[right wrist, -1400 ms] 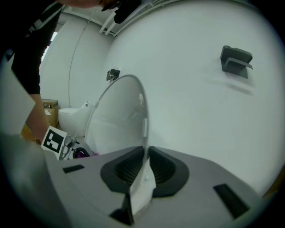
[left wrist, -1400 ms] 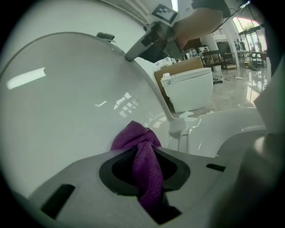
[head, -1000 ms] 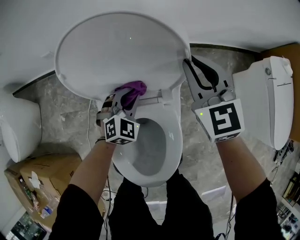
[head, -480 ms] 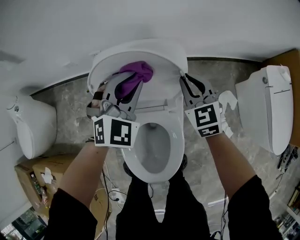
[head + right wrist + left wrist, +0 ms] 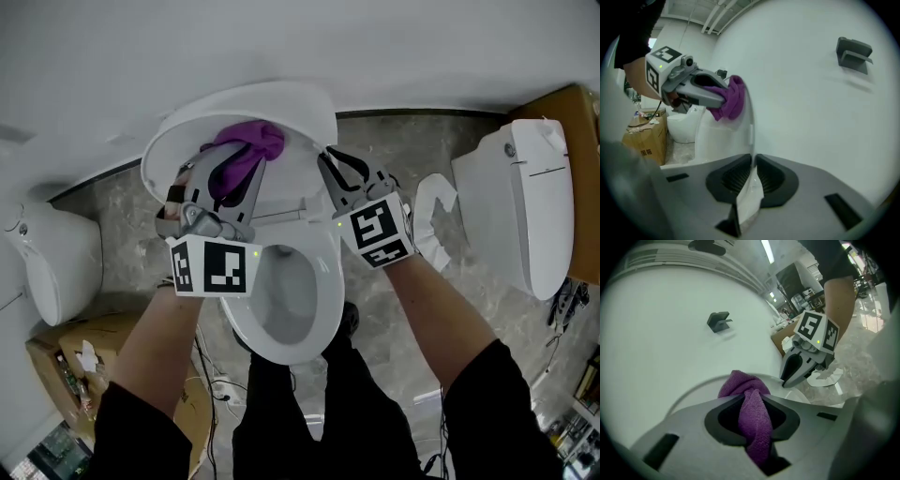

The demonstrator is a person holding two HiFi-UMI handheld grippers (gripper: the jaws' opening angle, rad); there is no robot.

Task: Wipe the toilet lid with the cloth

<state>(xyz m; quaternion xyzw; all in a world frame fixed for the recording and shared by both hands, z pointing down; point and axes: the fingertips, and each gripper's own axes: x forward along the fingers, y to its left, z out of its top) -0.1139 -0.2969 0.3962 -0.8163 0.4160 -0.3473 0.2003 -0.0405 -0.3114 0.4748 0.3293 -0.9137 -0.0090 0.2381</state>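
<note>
The white toilet lid (image 5: 291, 122) stands raised above the bowl (image 5: 323, 281). A purple cloth (image 5: 246, 145) is pressed on the lid's inner face, and my left gripper (image 5: 234, 155) is shut on it. In the left gripper view the cloth (image 5: 752, 423) hangs bunched between the jaws against the lid (image 5: 665, 362). My right gripper (image 5: 330, 161) is shut on the lid's right edge. In the right gripper view the thin lid edge (image 5: 751, 140) runs between the jaws, with the cloth (image 5: 731, 101) and left gripper (image 5: 693, 89) further along.
Another white toilet (image 5: 47, 262) stands at the left and a third (image 5: 530, 202) at the right. A cardboard box (image 5: 70, 361) sits at the lower left. White packing paper (image 5: 431, 220) lies on the grey floor right of the bowl. A grey bumper (image 5: 853, 54) sticks out of the lid.
My left gripper has carried the cloth from near the hinge up the lid's inner face. The right gripper has stayed on the lid's edge. The head view has pulled back.
</note>
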